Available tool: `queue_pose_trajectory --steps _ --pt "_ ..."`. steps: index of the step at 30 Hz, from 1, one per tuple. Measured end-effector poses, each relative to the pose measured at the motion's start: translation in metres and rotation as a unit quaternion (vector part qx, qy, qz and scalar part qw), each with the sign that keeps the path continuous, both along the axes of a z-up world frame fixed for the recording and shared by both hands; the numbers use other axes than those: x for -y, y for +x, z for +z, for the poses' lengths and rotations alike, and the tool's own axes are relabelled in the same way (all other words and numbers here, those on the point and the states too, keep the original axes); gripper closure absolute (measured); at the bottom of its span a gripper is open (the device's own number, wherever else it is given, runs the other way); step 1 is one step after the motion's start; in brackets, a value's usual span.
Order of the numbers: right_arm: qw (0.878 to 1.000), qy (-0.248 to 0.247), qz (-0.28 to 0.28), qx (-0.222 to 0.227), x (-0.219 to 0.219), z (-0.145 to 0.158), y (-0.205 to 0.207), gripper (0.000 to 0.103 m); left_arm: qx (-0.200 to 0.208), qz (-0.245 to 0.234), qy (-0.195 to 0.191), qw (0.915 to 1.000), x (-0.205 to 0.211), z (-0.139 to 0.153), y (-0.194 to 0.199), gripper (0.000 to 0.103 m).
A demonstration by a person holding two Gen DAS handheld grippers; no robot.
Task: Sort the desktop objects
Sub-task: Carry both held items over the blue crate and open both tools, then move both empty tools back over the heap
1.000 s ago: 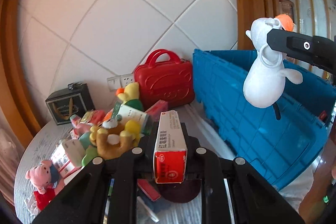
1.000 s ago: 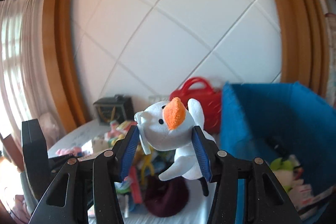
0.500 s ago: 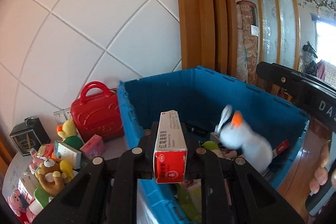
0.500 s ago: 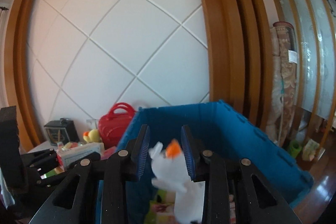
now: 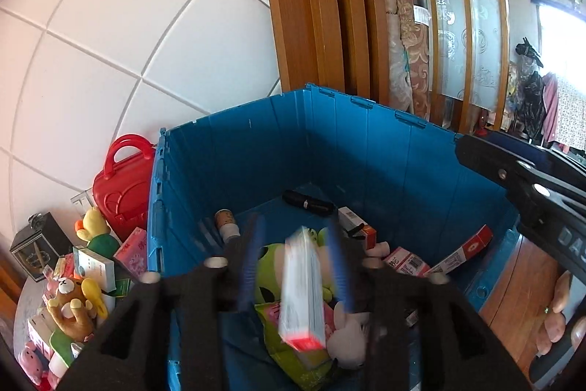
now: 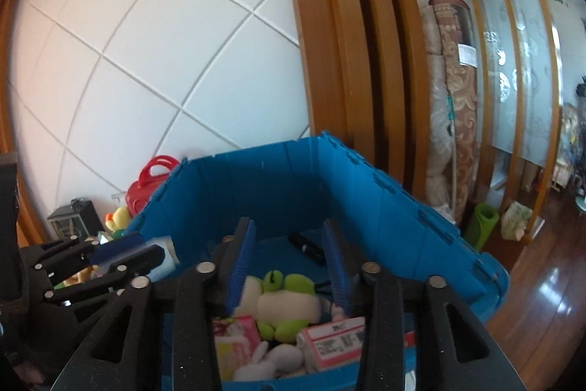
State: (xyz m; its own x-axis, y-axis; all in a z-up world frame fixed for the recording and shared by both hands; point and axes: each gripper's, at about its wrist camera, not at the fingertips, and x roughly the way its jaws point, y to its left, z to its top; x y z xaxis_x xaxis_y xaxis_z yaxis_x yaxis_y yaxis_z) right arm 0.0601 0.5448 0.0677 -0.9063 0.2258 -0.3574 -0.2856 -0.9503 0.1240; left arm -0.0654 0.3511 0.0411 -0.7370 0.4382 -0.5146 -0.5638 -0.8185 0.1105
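My left gripper (image 5: 295,226) hangs over the open blue crate (image 5: 366,152), its jaws opening. A white box with a red end (image 5: 302,288) sits blurred between the blue pads, clear of both and tilted downward. My right gripper (image 6: 289,226) is also above the crate (image 6: 293,178), its jaws opening with nothing between them. Below it lie a green frog plush (image 6: 289,299), a white plush (image 6: 263,361) and several small boxes. In the left wrist view the right gripper (image 5: 512,178) shows at the right edge.
A red toy case (image 5: 122,185), a black gift box (image 5: 36,244), plush toys (image 5: 73,303) and small boxes crowd the table left of the crate. A person's hand (image 5: 560,310) is at the lower right. Rolled carpets (image 6: 450,98) and wooden floor lie beyond.
Both grippers swung right from the cluttered table to above the crate. The right one let go of the white goose plush, which fell in. The left jaws parted from the box.
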Motion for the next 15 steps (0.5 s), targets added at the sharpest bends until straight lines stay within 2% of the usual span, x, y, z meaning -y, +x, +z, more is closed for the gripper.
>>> queue_pose_trajectory --steps 1,2,3,5,8,15 --pt "1.0 0.0 -0.004 -0.001 -0.001 0.0 0.003 0.041 -0.003 0.002 0.003 1.0 0.0 0.0 0.001 0.04" --pt "1.0 0.003 -0.01 -0.004 -0.002 0.0 0.006 0.026 -0.007 0.003 0.007 0.9999 0.001 0.0 0.003 0.035" --pt "1.0 0.007 -0.016 -0.006 -0.001 0.0 0.01 0.018 -0.009 0.002 0.009 0.9999 0.003 0.0 0.004 0.035" --pt "1.0 0.011 -0.023 -0.008 -0.001 0.002 0.015 0.014 -0.01 -0.001 0.009 0.9999 0.005 0.001 0.006 0.035" --pt "0.999 0.018 -0.035 -0.013 0.0 0.005 0.021 0.0 -0.012 0.0 0.013 0.9998 0.009 0.001 0.007 0.035" --pt "0.998 0.044 -0.05 -0.006 0.013 0.006 0.027 0.0 -0.027 0.004 0.03 0.9992 0.026 0.007 0.018 0.035"
